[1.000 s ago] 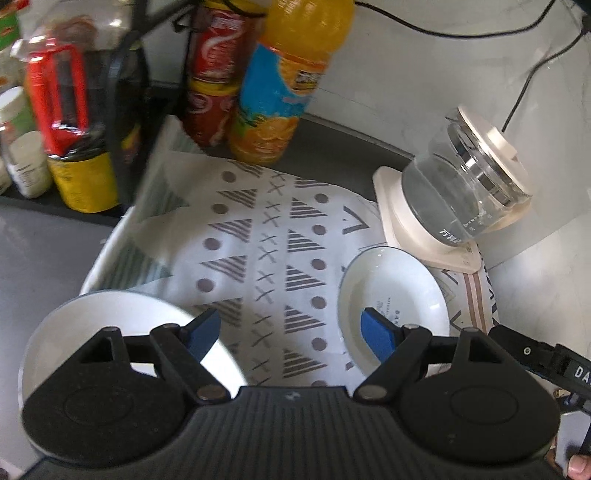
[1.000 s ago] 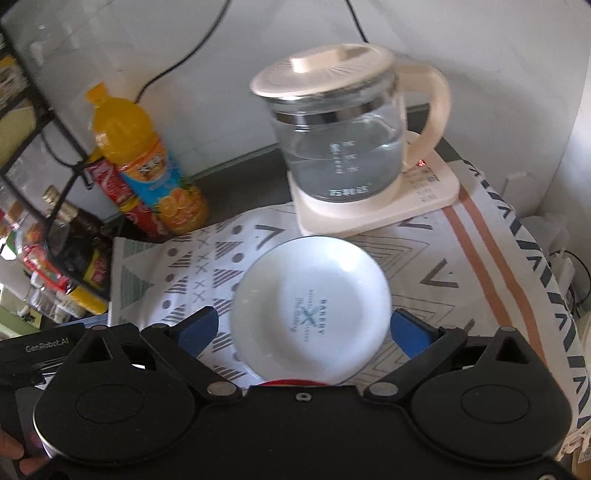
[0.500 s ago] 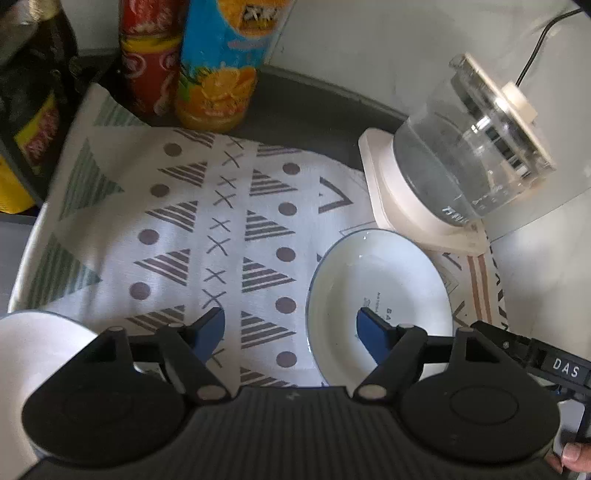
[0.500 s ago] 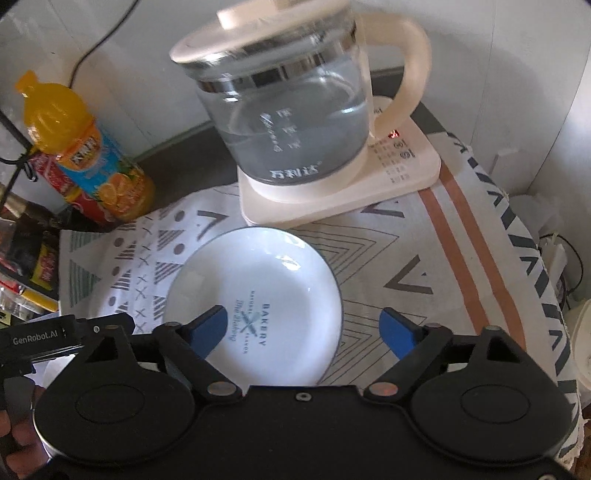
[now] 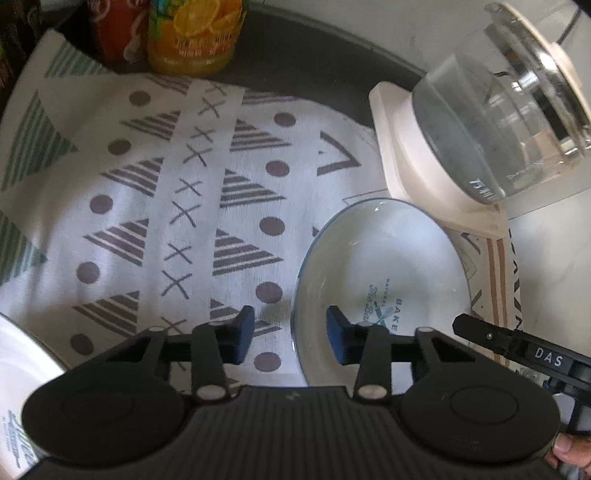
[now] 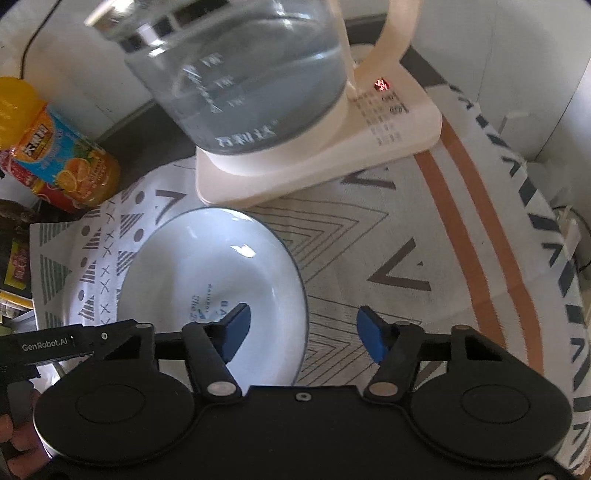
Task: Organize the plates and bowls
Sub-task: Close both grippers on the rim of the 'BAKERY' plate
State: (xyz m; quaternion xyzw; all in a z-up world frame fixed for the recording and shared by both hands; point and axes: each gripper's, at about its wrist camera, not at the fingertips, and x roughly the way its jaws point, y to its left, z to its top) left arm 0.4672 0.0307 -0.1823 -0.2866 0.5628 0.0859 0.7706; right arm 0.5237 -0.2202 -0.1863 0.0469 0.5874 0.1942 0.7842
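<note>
Covering the counter, patterned cloth [image 5: 155, 192] runs under both jaw sets and everything ahead of them. Glass kettle [image 6: 240, 81] on its cream base [image 6: 369, 147] stands beyond the right gripper's jaws, ahead-right of the left's. Orange drink bottle [image 5: 195, 33] and red can [image 5: 114, 29] far ahead of the left jaws, at cloth's far edge. White bowl with blue rim [image 5: 380, 273] lies flat on the cloth, straddled by both: left gripper [image 5: 290, 334] has the bowl's left rim between its fingers, right pad over the bowl's inside, left pad over cloth; jaws roughly a third open, just been closing, pads not pressing the rim. Right gripper [image 6: 303, 330] has the bowl's right rim in its gap, left pad over the inside, right pad over cloth; jaws about half open, just been closing, no contact visible. Second white plate [image 5: 22, 369] sits outside the left jaws, low-left, partly hidden.
</note>
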